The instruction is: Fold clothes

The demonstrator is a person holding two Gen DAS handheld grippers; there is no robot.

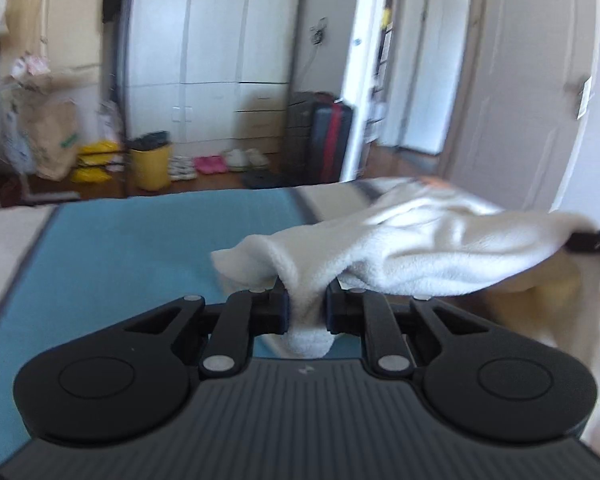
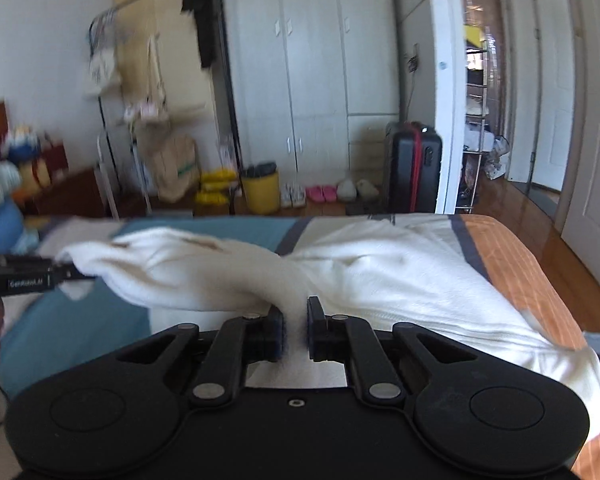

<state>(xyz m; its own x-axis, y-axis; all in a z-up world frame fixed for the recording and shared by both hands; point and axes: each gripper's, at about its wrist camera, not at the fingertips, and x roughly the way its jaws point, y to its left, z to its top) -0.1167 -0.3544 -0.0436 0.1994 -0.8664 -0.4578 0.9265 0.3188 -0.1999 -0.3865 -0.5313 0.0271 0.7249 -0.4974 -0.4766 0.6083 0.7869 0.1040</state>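
White garment (image 2: 380,280) | pinched by left hand-held gripper (image 1: 307,304) | right hand-held gripper (image 2: 296,328)

White wardrobe (image 2: 312,80), wooden floor (image 2: 540,216), black suitcase (image 2: 414,168), open door (image 2: 592,120), daylight

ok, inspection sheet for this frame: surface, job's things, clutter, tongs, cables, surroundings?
Surface: bed, blue, cream and orange sheet.
Job's things: white fleece garment, one edge lifted, the rest lying on the bed.
Clutter: nothing seen on the bed.
Tongs: left tongs shut on the garment; right tongs shut on the garment.
Cables: nothing seen.
Surroundings: wardrobe, suitcase, yellow bin, shoes, clothes rack, open door.
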